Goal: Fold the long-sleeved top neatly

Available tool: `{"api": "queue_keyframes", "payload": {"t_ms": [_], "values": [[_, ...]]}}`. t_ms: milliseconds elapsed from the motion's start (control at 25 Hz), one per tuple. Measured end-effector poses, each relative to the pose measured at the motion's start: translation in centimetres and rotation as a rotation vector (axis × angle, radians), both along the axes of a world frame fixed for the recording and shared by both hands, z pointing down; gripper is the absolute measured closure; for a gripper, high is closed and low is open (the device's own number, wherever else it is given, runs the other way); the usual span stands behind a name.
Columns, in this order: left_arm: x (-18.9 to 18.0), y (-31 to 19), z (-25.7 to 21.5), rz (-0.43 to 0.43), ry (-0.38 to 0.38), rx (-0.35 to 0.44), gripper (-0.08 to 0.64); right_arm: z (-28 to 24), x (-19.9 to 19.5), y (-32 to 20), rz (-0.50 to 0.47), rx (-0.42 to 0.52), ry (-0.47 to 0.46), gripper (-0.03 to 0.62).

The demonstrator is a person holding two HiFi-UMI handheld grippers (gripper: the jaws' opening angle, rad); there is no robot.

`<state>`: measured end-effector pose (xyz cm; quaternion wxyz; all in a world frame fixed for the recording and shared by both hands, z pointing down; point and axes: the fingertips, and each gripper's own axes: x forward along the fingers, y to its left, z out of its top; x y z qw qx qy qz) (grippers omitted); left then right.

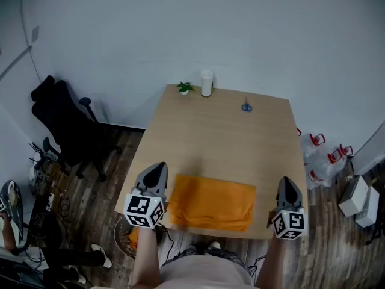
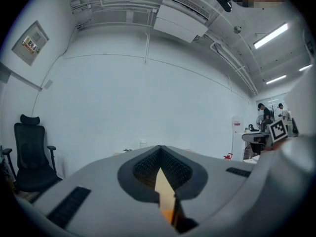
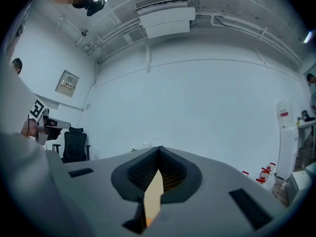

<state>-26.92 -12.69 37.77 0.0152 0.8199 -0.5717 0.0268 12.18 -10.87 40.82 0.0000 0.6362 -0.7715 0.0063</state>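
The orange long-sleeved top point(image 1: 210, 201) lies folded into a flat rectangle at the near edge of the wooden table point(image 1: 222, 137). My left gripper point(image 1: 157, 166) hovers just off the top's left side, over the table's left edge, shut with nothing in it. On the other side, my right gripper point(image 1: 286, 179) is held level off the top's right side, also shut and empty. In the left gripper view the jaws point(image 2: 159, 148) meet, with a sliver of orange cloth point(image 2: 169, 214) showing below them. The right gripper view shows its jaws point(image 3: 159, 148) pressed together the same way.
At the table's far edge stand a small green plant point(image 1: 184, 88) and a white cylinder point(image 1: 207, 83); blue scissors point(image 1: 246, 106) lie to their right. A black office chair point(image 1: 69, 128) is on the floor at left. Bags and red-handled items point(image 1: 328, 155) sit at right.
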Motion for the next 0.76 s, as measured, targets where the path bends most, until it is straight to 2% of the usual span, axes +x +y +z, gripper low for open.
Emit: {"api": "queue_keyframes", "payload": {"t_ms": [760], "values": [[0.3, -0.5, 0.9, 0.011, -0.013, -0.028, 0.559, 1.3, 0.6, 0.2, 0.020, -0.043, 0.015, 0.586]]}}
